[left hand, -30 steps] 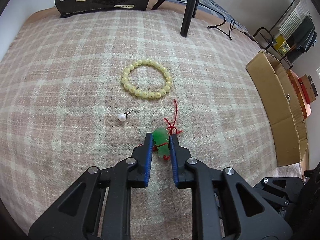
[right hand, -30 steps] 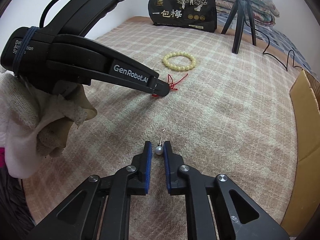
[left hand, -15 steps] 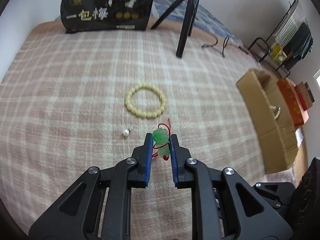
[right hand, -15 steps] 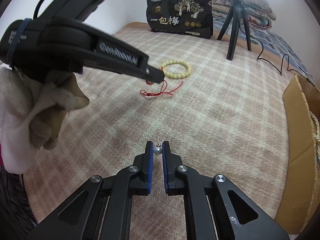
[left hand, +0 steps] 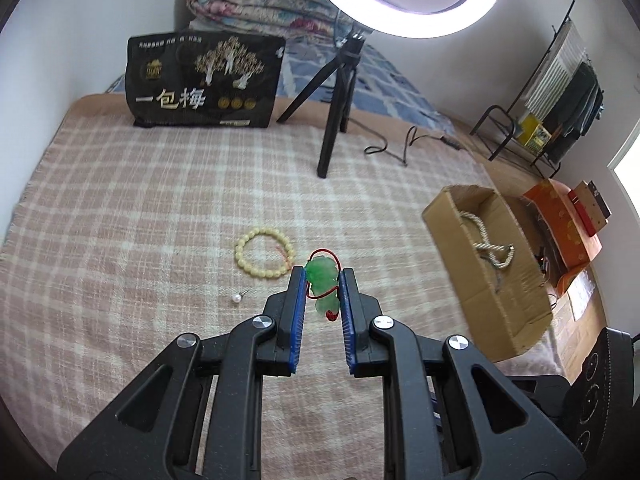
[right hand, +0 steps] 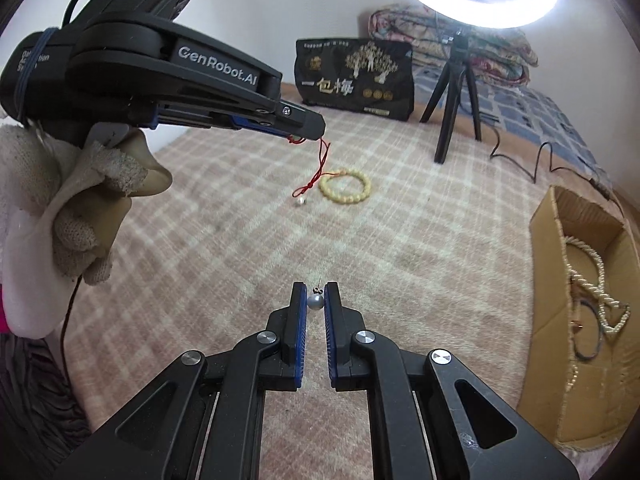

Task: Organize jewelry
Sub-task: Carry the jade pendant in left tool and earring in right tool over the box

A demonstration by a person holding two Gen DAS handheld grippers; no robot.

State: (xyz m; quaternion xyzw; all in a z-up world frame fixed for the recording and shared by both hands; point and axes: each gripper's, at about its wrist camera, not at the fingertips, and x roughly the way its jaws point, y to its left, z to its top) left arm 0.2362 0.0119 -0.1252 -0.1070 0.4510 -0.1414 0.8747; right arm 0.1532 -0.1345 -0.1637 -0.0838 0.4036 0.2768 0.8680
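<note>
Both grippers now sit higher above the blanket (left hand: 160, 208): the left gripper (left hand: 322, 276) lifts the green pendant (left hand: 322, 280), its red cord (right hand: 316, 176) dangling toward 6 o'clock; the right gripper (right hand: 315, 292) lifts the pearl earring (right hand: 315, 302).

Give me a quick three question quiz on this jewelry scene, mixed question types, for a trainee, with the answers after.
1. True or false: the left tool holds a green pendant on a red cord.
2. What is pinched in the right tool?
A. pearl earring
B. yellow bead bracelet
C. nothing
3. Fill in: a rope-like necklace lies inside the ______.

Key: 1 true; 2 A; 3 cardboard box. A second pearl earring lies on the plaid blanket near the bracelet.
</note>
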